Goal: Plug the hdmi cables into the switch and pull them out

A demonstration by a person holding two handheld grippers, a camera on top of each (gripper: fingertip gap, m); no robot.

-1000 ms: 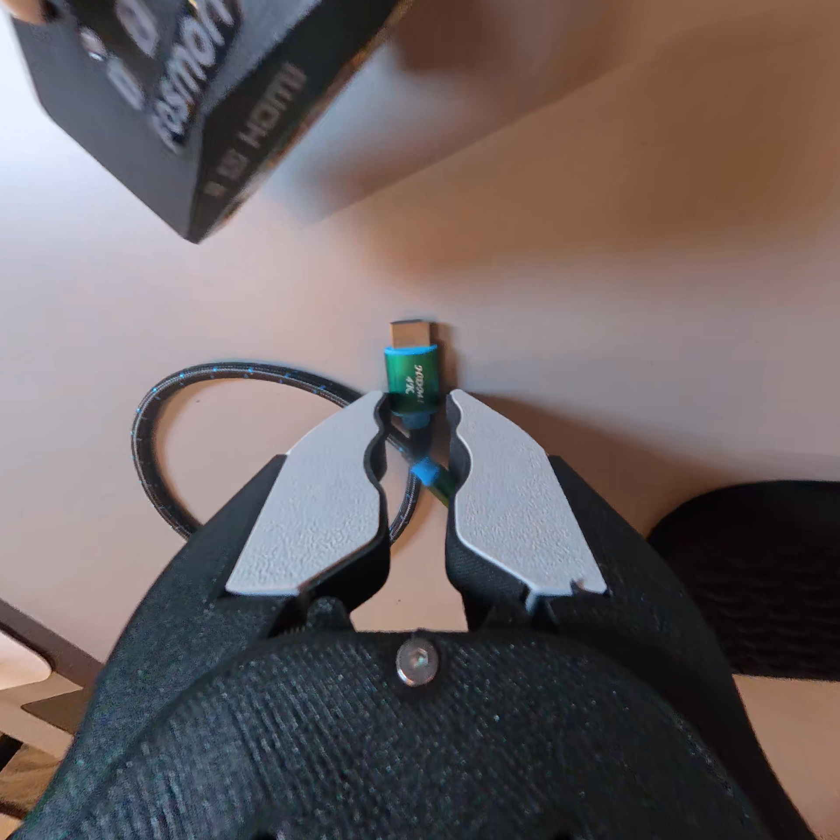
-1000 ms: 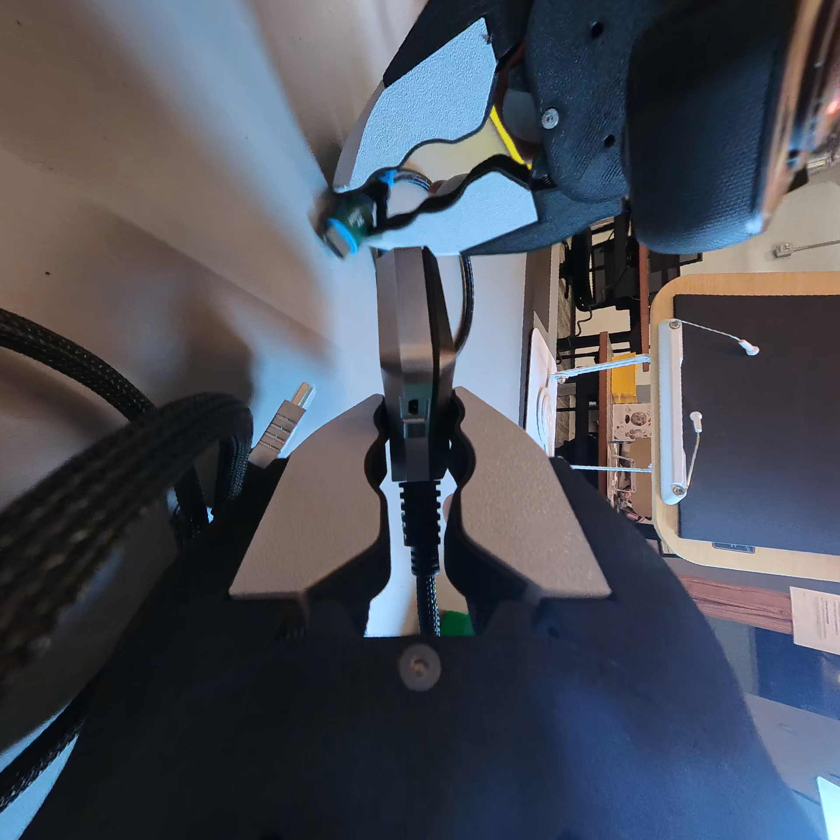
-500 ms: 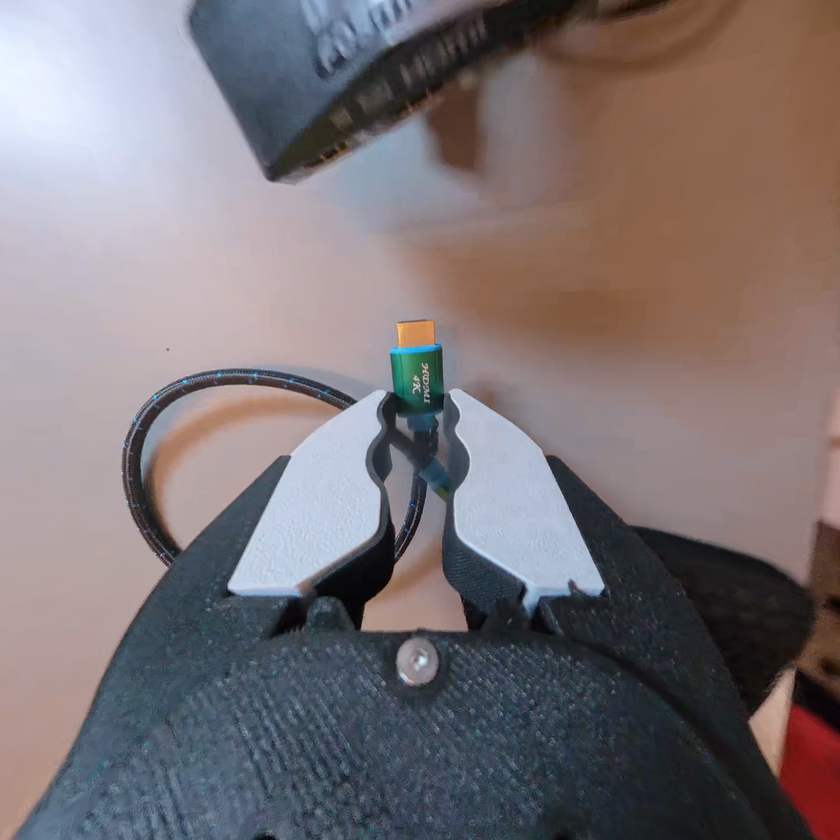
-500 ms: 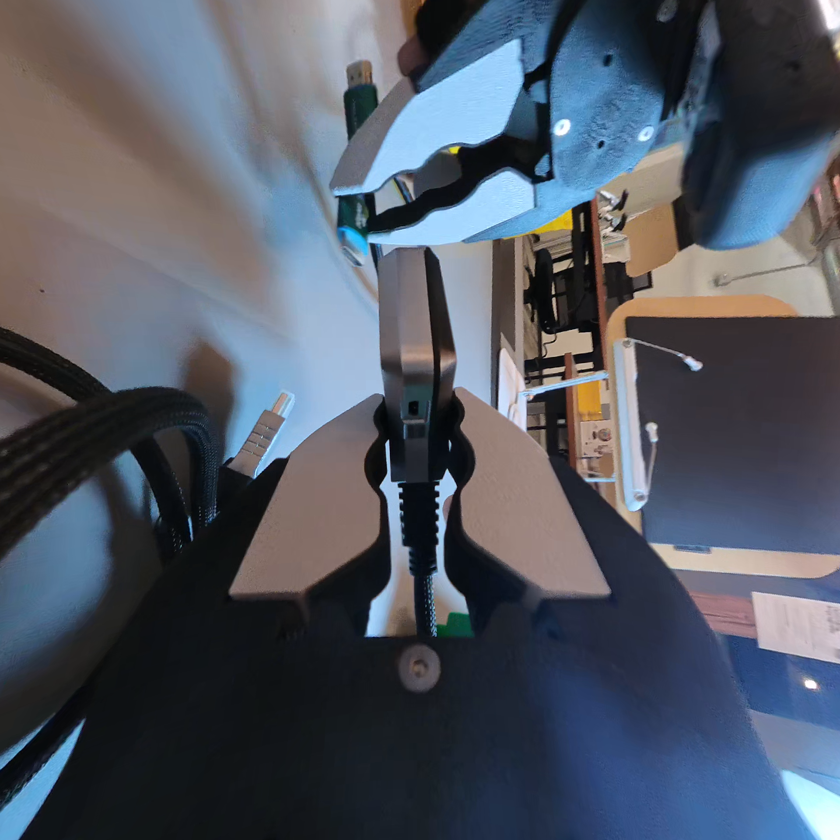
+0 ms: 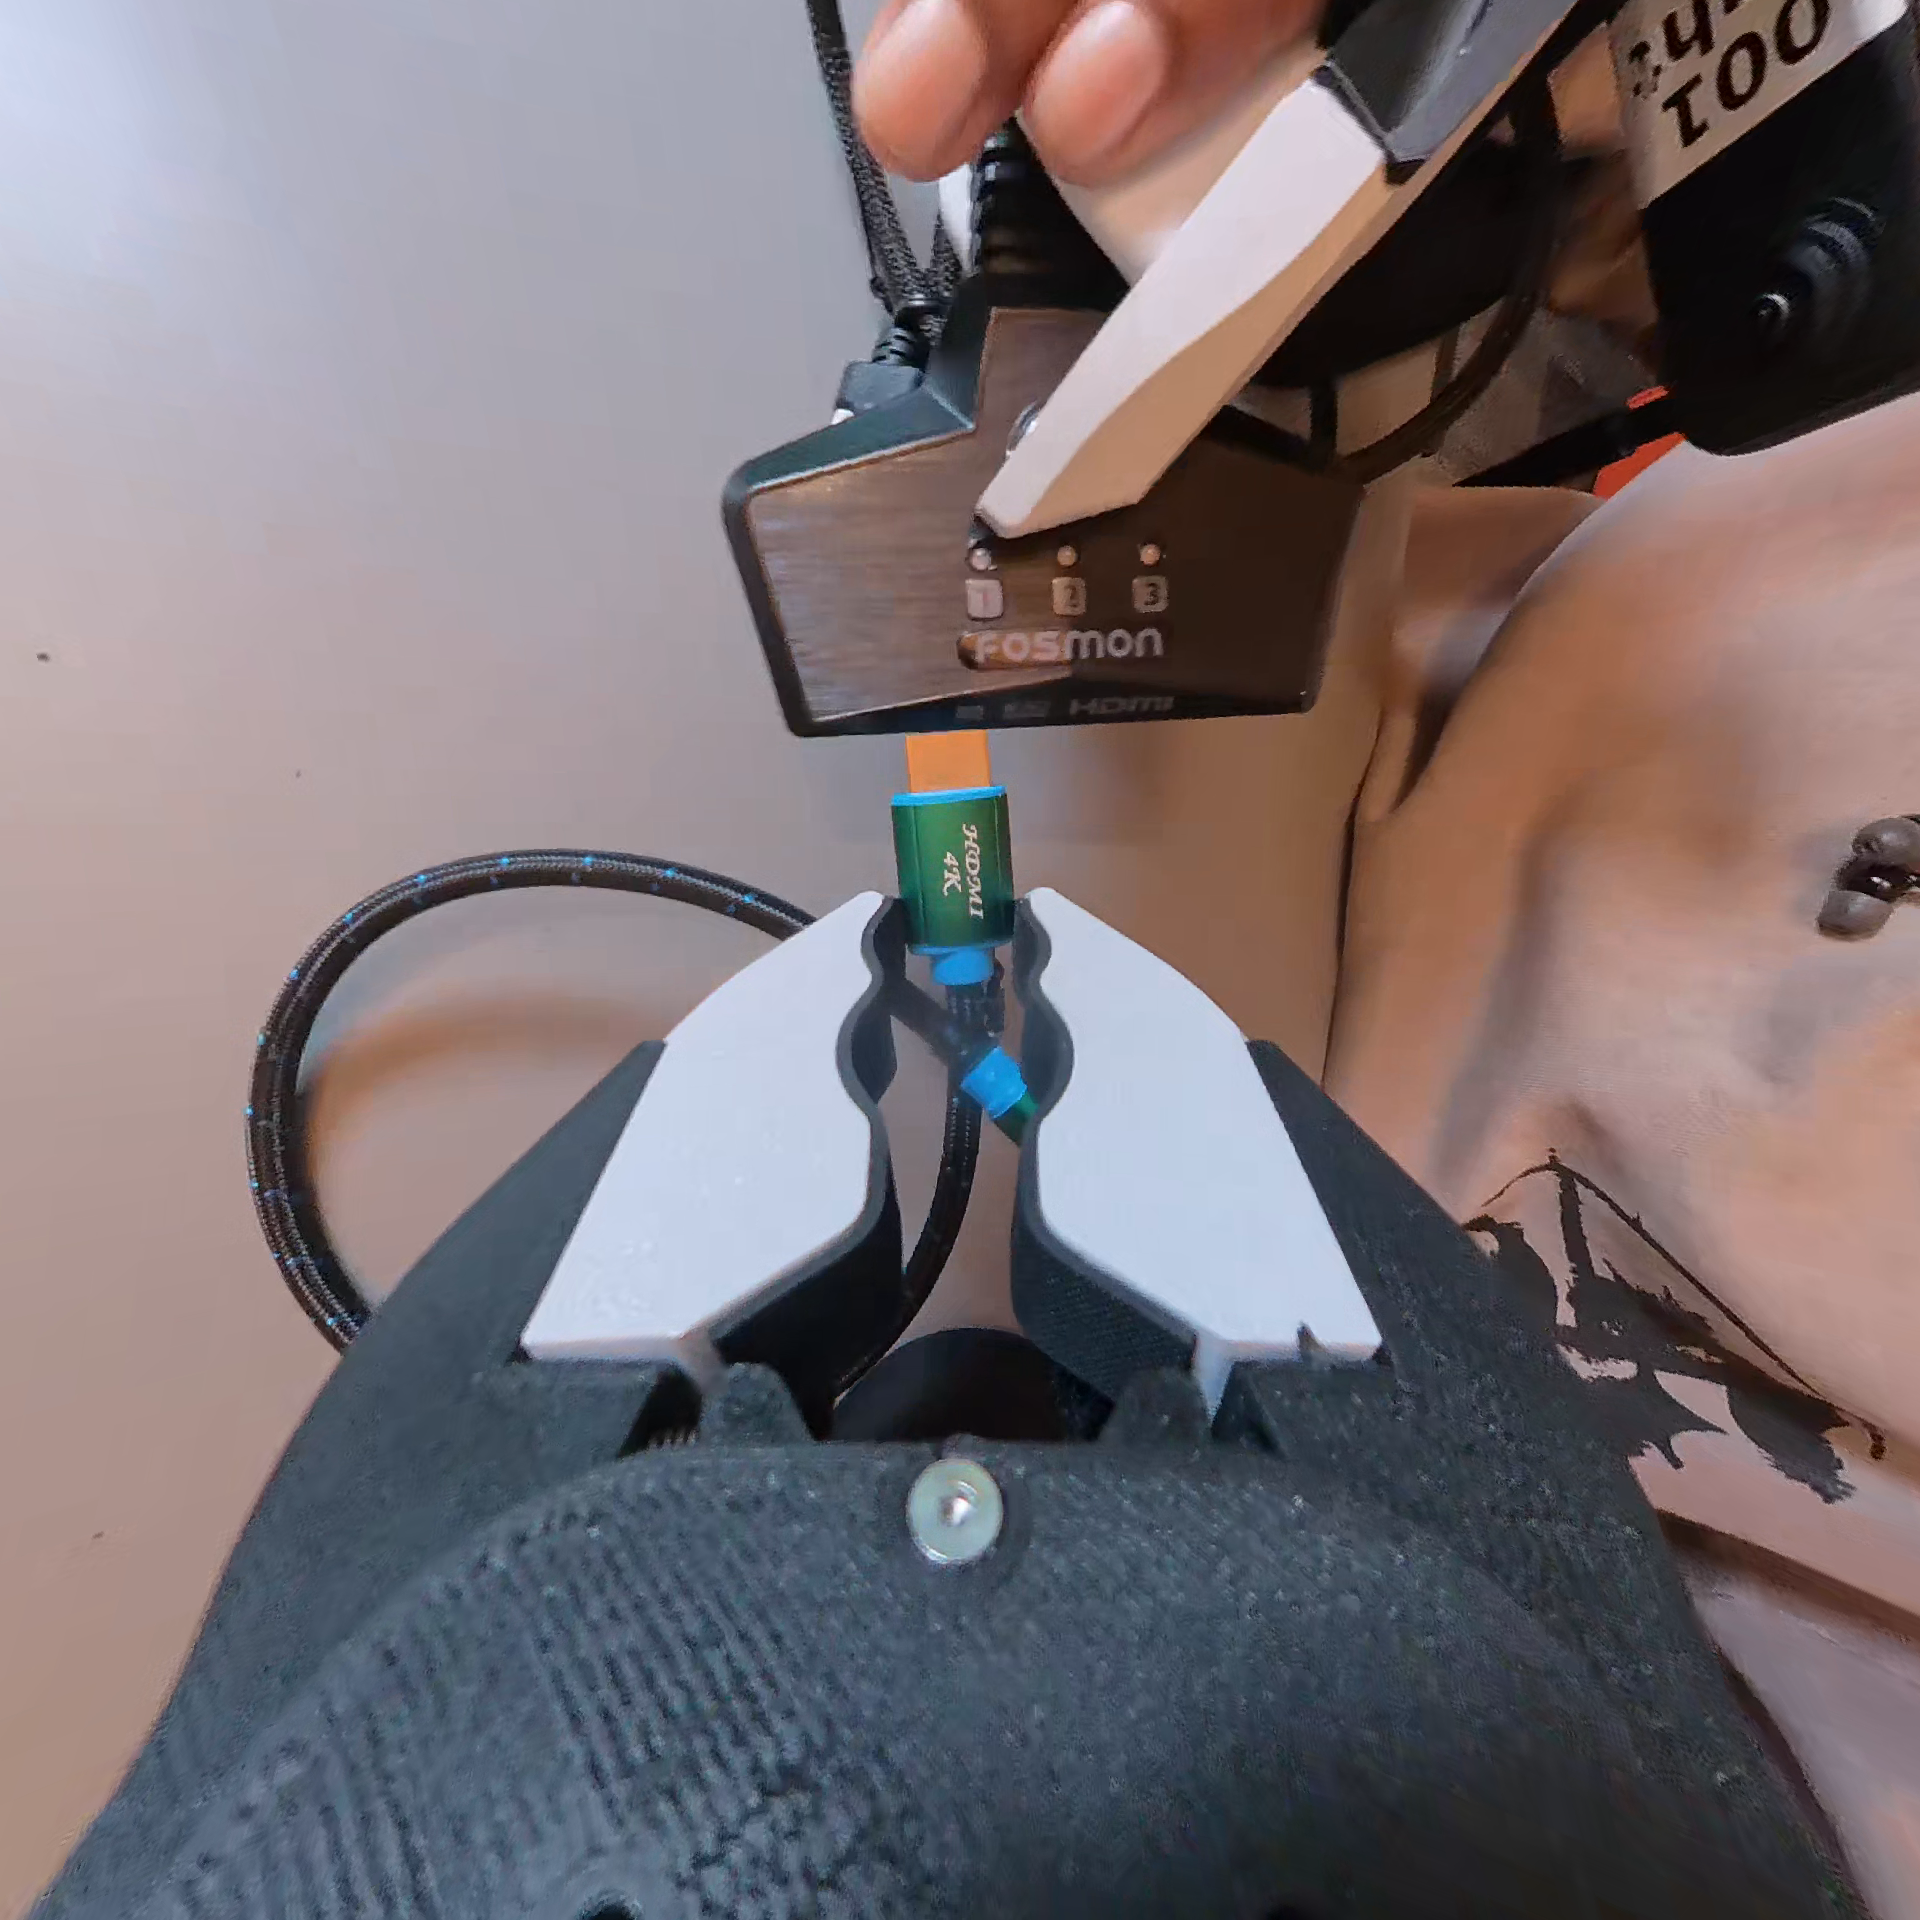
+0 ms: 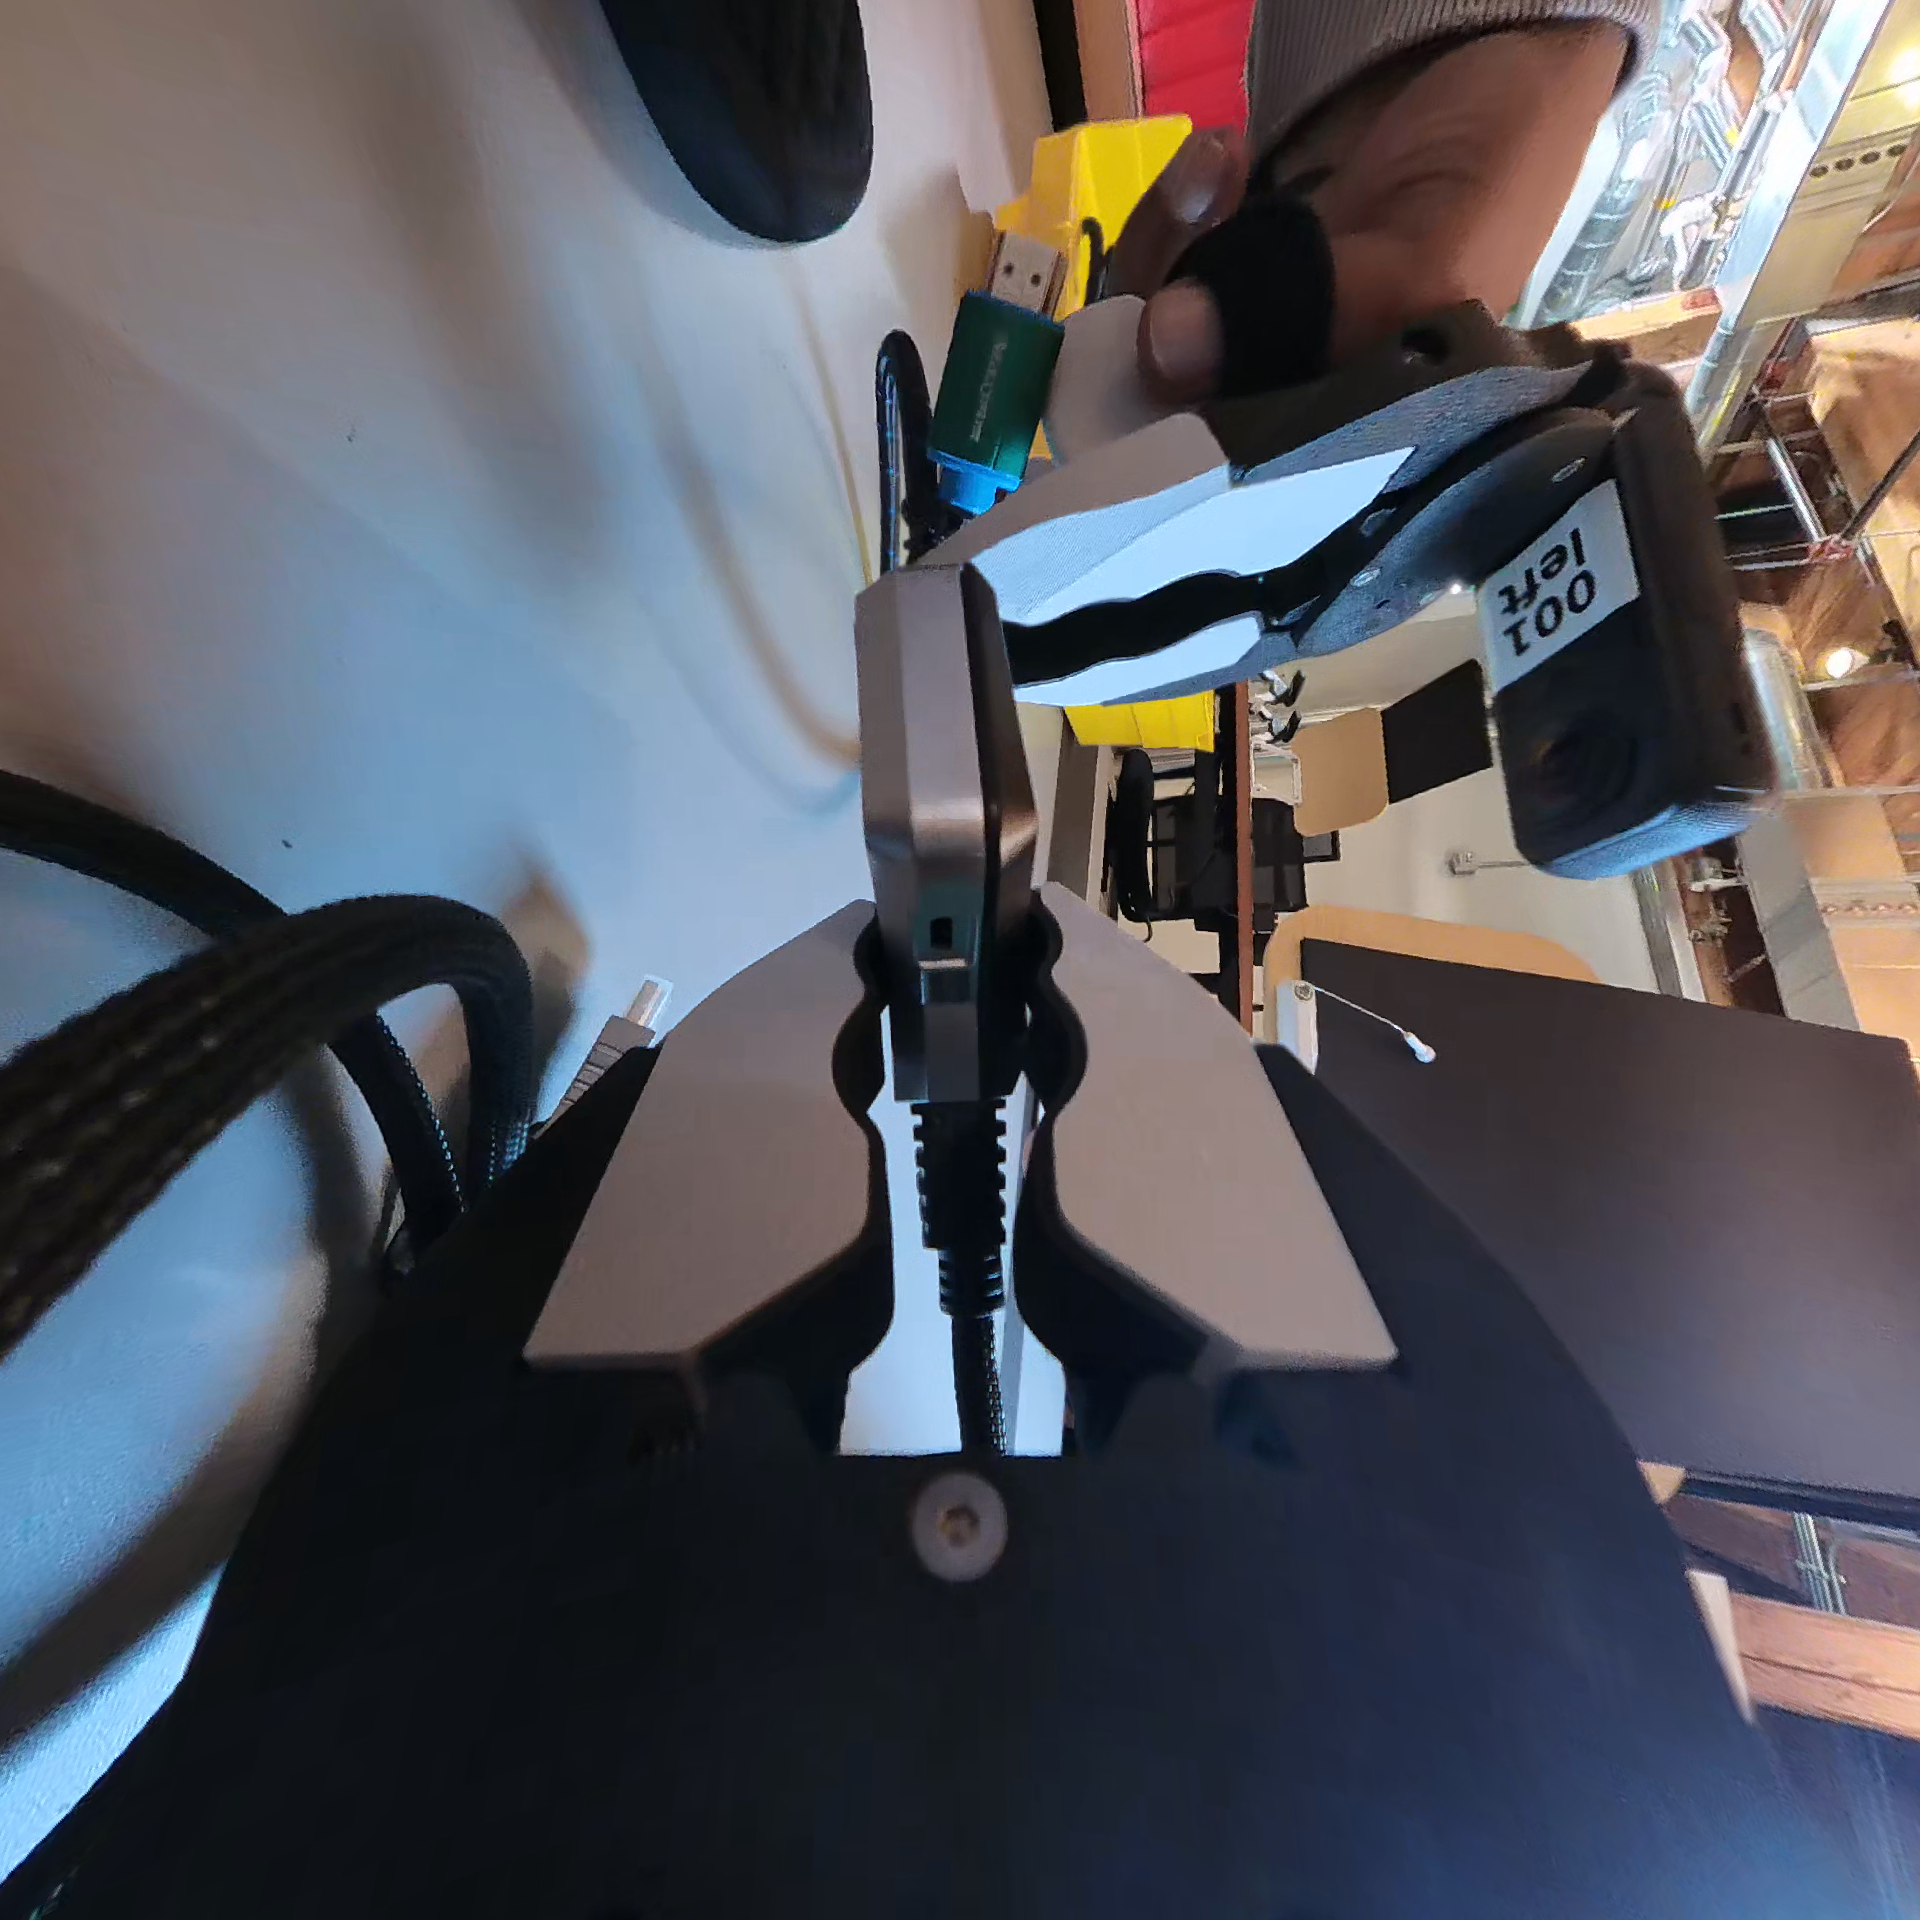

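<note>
Left wrist view | left tongs (image 5: 951, 920) are squeezing green plug (image 5: 949, 878), its gold tip touching switch (image 5: 1029, 582) just ahead | right tongs (image 6: 956, 935) are pinching switch (image 6: 940, 769) edge-on

Two black printed grippers, pale grey fingers, one person in beige.
Left gripper (image 5: 951, 914): grainy black shell, light grey fingers (image 5: 727, 1132) with wavy black inner edges, a silver screw (image 5: 954, 1509) behind the jaws. Right gripper (image 6: 954, 925): same build, grey fingers, screw (image 6: 958, 1525) behind. A white sticker (image 6: 1550, 603) marks the far camera housing. Beige printed top (image 5: 1621, 1091), black finger wrap (image 6: 1262, 286).
</note>
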